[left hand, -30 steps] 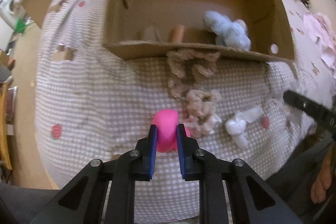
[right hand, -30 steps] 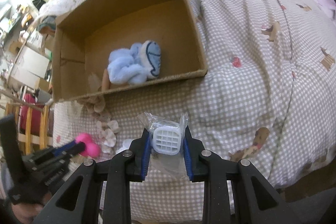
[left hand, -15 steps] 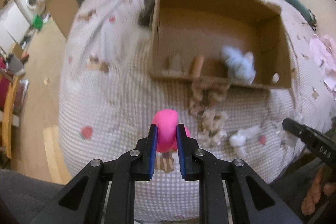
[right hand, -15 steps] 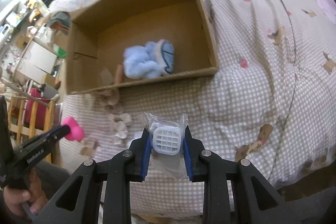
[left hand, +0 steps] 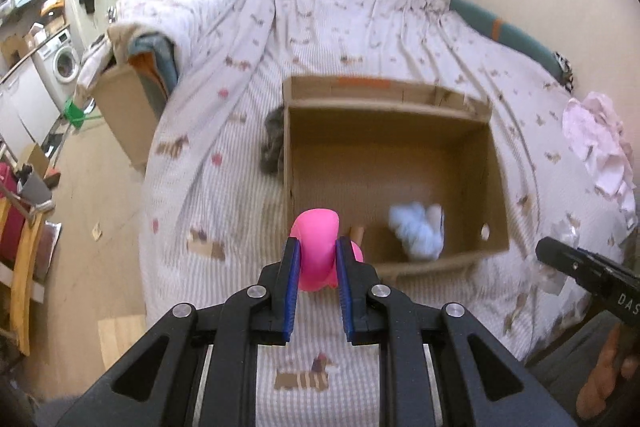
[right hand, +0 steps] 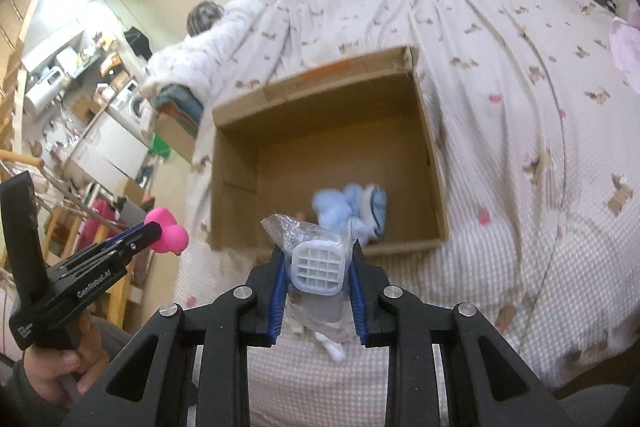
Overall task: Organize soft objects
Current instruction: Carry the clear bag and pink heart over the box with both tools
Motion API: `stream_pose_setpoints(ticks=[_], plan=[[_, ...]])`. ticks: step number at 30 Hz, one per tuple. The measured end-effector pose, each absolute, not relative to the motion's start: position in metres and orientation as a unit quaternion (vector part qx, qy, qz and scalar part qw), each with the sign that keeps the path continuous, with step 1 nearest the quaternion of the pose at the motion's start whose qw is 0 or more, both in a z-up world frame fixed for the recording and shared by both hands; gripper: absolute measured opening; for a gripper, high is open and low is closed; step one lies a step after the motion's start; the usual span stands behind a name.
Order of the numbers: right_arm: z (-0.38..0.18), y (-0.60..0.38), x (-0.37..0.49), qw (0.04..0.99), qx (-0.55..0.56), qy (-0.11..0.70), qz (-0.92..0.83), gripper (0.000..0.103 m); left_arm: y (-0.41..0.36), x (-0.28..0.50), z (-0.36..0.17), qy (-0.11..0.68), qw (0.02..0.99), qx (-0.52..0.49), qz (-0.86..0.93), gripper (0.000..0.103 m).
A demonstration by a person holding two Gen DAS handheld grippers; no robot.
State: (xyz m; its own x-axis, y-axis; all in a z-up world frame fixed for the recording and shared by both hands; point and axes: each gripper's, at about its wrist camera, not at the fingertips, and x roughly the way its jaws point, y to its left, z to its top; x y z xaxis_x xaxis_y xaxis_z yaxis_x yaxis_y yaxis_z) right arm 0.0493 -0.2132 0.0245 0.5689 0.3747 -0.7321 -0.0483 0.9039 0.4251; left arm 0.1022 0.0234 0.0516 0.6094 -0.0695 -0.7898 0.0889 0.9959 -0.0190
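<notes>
My left gripper point(left hand: 316, 259) is shut on a pink soft toy point(left hand: 316, 247), held in the air just before the near left corner of an open cardboard box point(left hand: 496, 163). It also shows in the right wrist view point(right hand: 156, 227) with the pink toy point(right hand: 168, 231). My right gripper point(right hand: 318, 263) is shut on a white gridded item in a clear plastic bag point(right hand: 318, 263), held above the box's near wall point(right hand: 400, 247). A light blue plush point(left hand: 418, 231) point(right hand: 352, 211) lies inside the box near the front.
The box sits on a bed with a checked dog-print cover point(left hand: 224, 187). A grey soft thing point(left hand: 274, 143) lies by the box's left wall. Pink cloth point(left hand: 600, 151) lies at right. A second cardboard box point(left hand: 128, 111) and furniture stand at left.
Both grippers have lifted and pulled back from the bed, keeping their loads. The box now looks smaller and lower in both views, and the soft items in front of it have left view.
</notes>
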Motion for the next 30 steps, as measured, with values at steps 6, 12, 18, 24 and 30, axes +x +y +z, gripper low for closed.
stream_pose_setpoints(ticks=[6, 12, 18, 24, 30], plan=[[0.035, -0.214, 0.074, 0.871, 0.182, 0.442, 0.116, 0.029, 0.009, 0.128, 0.068, 0.426, 0.903, 0.021, -0.054, 0.016], [0.036, -0.212, 0.101, 0.872, 0.179, 0.441, 0.113, 0.029, -0.003, 0.152, 0.062, 0.431, 0.9, 0.023, -0.06, 0.016], [0.016, -0.216, 0.125, 0.855, 0.211, 0.453, 0.138, 0.029, -0.004, 0.169, 0.042, 0.445, 0.894, 0.015, -0.056, 0.016], [-0.006, -0.217, 0.134, 0.849, 0.218, 0.464, 0.13, 0.029, 0.004, 0.184, 0.015, 0.455, 0.889, -0.01, -0.06, 0.016], [-0.026, -0.214, 0.142, 0.843, 0.203, 0.486, 0.104, 0.029, 0.001, 0.188, -0.007, 0.453, 0.89, 0.005, -0.061, 0.016]])
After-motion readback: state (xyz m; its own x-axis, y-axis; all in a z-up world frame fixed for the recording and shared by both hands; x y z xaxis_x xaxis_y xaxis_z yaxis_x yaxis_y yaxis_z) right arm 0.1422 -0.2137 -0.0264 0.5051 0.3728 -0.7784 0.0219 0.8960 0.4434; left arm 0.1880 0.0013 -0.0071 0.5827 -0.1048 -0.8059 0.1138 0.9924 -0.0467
